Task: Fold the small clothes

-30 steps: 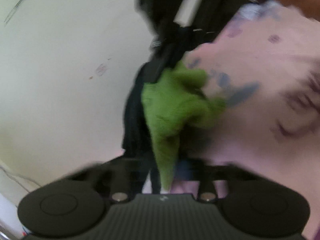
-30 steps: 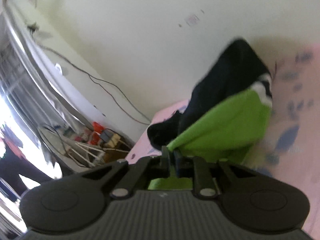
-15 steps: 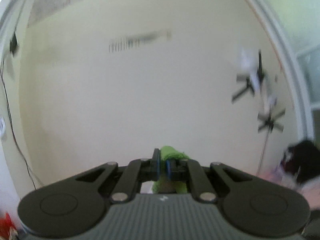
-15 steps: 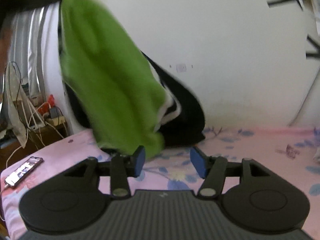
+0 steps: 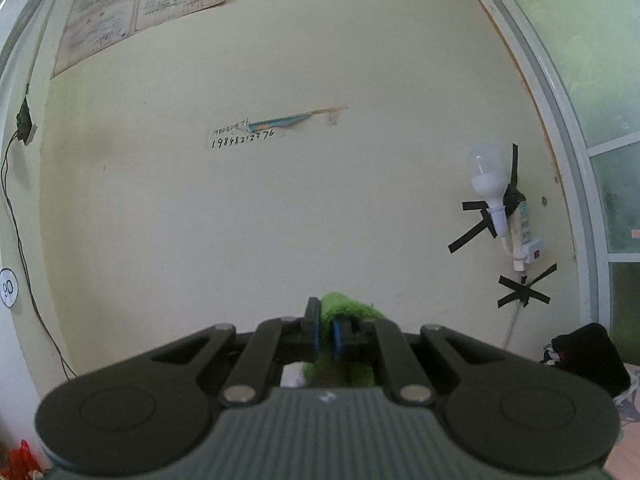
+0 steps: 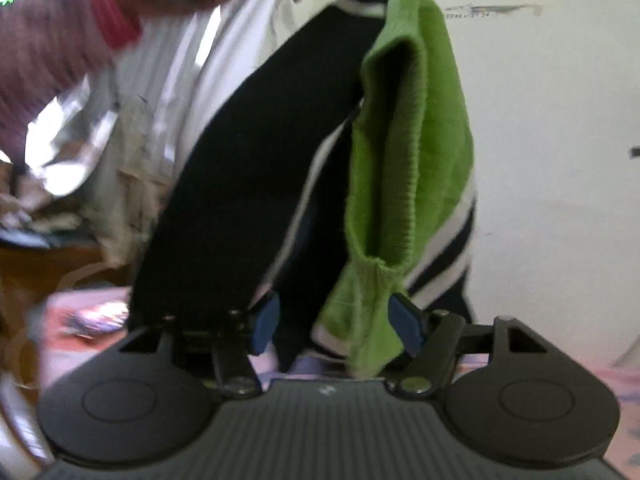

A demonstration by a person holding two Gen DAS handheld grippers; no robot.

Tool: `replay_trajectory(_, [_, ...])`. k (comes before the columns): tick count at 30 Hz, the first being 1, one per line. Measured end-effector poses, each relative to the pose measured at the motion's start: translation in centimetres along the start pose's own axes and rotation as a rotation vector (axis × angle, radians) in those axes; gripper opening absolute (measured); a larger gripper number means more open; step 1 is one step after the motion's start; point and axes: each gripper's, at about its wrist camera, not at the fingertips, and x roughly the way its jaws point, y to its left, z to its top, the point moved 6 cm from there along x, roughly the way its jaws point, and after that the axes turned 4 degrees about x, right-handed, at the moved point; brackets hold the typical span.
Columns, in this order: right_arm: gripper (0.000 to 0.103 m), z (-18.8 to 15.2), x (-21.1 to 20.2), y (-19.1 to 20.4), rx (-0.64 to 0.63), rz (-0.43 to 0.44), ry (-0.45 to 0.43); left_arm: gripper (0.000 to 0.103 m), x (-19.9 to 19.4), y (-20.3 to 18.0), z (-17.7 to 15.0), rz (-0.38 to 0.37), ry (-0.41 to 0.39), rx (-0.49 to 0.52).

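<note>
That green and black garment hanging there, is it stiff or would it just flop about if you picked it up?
Probably floppy: the garment hangs in loose folds from its held top, with the open right gripper at its lower edge. Likely light, since the left gripper appears to hold it by one small pinch of green cloth. The ribbed knit looks grippy rather than slippery.

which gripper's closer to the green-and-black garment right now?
Left. The left gripper is shut on the garment's green edge. The right gripper is open, the hanging fabric between its fingers but not clamped.
</note>
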Motion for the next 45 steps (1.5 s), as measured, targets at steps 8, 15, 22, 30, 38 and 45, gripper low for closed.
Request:
replay_trajectory(8, [0.0, -0.8, 6.3, -4.3, 0.189, -0.106, 0.111, 0.006, -1.0, 1.7, 0.3, -0.01, -0.007, -0.002])
replay_trajectory(15, [0.0, 9.7, -5.1, -13.1, 0.246, -0.277, -0.207, 0.006, -6.0, 6.2, 2.6, 0.055, -0.19, -0.073])
replay_trajectory(22, [0.0, 21.5, -12.9, -15.8, 0.109, -0.34, -0.398, 0.006, -10.3, 8.6, 4.5, 0.029, -0.319, -0.134])
replay_trajectory(30, [0.0, 24.9, -19.4, -14.0, 0.01, -0.367, -0.415, 0.006, -12.5, 8.7, 4.5, -0.011, -0.376, -0.16])
replay_trajectory(38, [0.0, 18.3, -10.0, -20.2, 0.12, -0.419, -0.16, 0.006, -1.8, 6.1, -4.9, -0.094, -0.058, -0.183])
replay_trajectory(45, [0.023, 3.6, 7.7, -31.1, 0.383, -0.531, 0.436, 0.017, 21.2, 0.6, -19.9, 0.057, 0.557, -0.121])
